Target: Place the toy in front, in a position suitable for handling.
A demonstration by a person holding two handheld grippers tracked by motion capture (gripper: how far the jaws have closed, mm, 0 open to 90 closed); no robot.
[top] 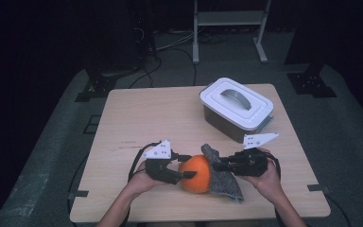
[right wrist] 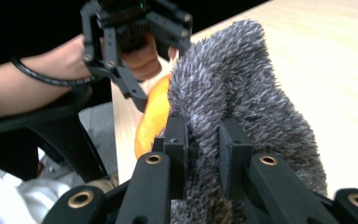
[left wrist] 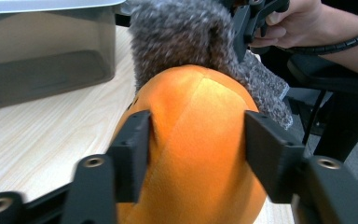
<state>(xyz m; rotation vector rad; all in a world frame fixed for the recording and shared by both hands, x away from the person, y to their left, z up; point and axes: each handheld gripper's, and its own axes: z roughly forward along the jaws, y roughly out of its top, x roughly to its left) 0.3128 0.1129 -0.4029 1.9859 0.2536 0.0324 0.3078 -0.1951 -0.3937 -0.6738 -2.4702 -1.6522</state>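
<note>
From the high view, the left tool sat at the near middle of the desk, its jaws on either side of an orange plush ball. The right tool faced it from the other side, pinching a grey fuzzy cloth that draped against the ball. A white lidded box stood well beyond the right tool.

In the left gripper view, the left tool had its jaws pressed against both flanks of the ball, gripping it; the cloth lay over the ball's far side.

In the right gripper view, the right tool was clamped on a fold of the cloth, with the ball just beyond.
</note>
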